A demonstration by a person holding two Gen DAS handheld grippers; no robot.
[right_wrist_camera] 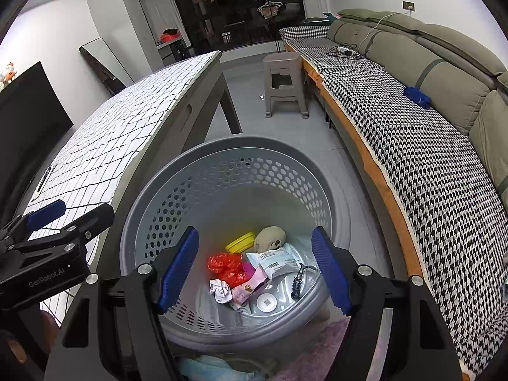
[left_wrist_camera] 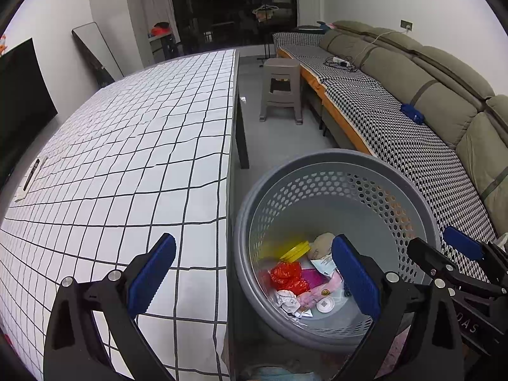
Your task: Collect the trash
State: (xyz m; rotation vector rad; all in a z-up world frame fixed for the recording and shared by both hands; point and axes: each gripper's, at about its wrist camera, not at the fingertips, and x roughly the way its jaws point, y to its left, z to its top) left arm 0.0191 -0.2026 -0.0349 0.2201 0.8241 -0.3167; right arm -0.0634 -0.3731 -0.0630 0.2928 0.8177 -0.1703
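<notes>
A grey perforated basket stands on the floor beside the table; it also shows in the right wrist view. It holds trash: a red wrapper, a crumpled paper, a yellow lid, a pink packet, a white pouch, a beige lump, a black clip. My left gripper is open and empty, straddling the table edge and the basket rim. My right gripper is open and empty above the basket. The right gripper also shows in the left wrist view.
The table with the grid cloth lies to the left, with a remote near its far left edge. A grey stool and a sofa with houndstooth cover stand to the right. A blue object lies on the sofa.
</notes>
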